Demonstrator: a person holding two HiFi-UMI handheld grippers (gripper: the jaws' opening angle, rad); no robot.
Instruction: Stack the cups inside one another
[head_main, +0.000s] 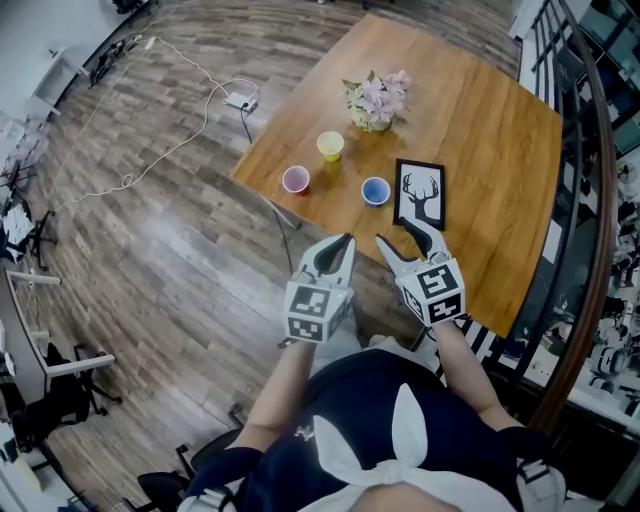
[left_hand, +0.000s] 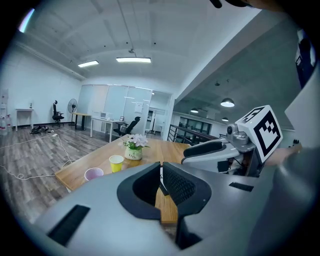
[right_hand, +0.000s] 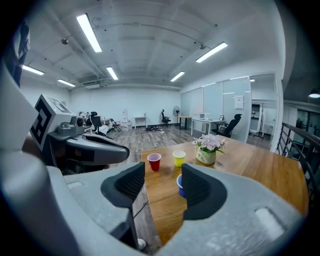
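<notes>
The blue cup (head_main: 375, 190) is seen just ahead of the right claw (head_main: 397, 233), which is spread and empty. The left claw (head_main: 338, 248) is pressed together. The pink cup (head_main: 295, 180) and yellow cup (head_main: 330, 146) are set farther left on the surface (head_main: 480, 120).

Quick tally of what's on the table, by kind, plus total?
Cups: 3 (red cup, yellow cup, blue cup)
Flower pot: 1
Framed deer picture: 1
Total: 5
</notes>
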